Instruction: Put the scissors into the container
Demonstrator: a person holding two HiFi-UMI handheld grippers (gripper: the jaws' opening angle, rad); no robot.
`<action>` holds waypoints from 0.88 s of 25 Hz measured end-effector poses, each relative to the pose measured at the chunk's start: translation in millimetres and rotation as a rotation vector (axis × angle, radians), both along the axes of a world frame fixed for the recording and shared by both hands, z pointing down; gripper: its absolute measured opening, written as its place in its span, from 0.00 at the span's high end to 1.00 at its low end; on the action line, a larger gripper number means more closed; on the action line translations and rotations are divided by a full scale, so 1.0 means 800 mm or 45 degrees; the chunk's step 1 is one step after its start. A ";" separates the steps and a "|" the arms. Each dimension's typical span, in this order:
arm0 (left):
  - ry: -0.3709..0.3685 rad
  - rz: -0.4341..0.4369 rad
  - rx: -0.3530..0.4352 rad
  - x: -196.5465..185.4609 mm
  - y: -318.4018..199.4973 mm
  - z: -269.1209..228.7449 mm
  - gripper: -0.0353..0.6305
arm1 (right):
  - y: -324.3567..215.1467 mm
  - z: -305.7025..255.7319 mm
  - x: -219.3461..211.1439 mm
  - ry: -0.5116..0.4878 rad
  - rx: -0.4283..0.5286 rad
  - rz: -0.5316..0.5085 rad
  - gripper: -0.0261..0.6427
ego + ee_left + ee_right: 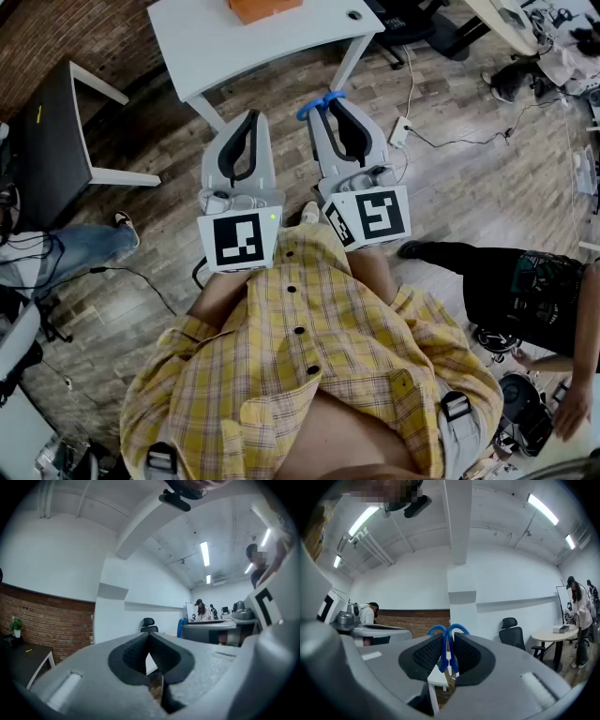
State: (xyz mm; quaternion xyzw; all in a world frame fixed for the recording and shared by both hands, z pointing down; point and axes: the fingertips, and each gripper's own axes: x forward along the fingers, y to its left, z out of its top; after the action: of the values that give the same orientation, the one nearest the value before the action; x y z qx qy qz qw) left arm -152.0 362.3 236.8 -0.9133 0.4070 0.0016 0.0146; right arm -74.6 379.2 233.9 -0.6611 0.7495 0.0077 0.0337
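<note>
Wood-plank flooring (469, 178) spreads beneath a white worktop (234, 42), and an orange container (264, 7) sits on that worktop. Just short of the worktop's near edge, the person holds both tools level, side by side. The right gripper (330, 101) is clenched on the scissors (316, 105), whose blue handle loops (449, 637) are squeezed upright between its black ribbed pads. The left gripper (251, 117), equally short of the worktop, has its jaws pressed together with nothing between them. Each gripper's marker cube (239, 239) carries bold black-and-white square patterns.
</note>
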 end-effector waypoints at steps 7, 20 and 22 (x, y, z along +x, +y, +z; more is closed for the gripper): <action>-0.016 -0.008 0.005 0.012 -0.002 -0.001 0.95 | -0.003 -0.003 0.011 0.000 0.005 -0.015 0.83; -0.050 -0.073 0.008 0.056 -0.007 0.008 0.95 | -0.012 -0.003 0.047 0.012 0.042 -0.119 0.83; -0.058 -0.086 0.013 0.067 -0.004 0.009 0.95 | -0.009 -0.003 0.060 0.005 0.047 -0.126 0.83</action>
State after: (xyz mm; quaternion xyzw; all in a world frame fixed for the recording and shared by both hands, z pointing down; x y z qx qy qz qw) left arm -98.6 359.3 244.4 -0.8989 0.4370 -0.0175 0.0283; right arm -26.7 372.0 231.6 -0.6224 0.7811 0.0211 0.0449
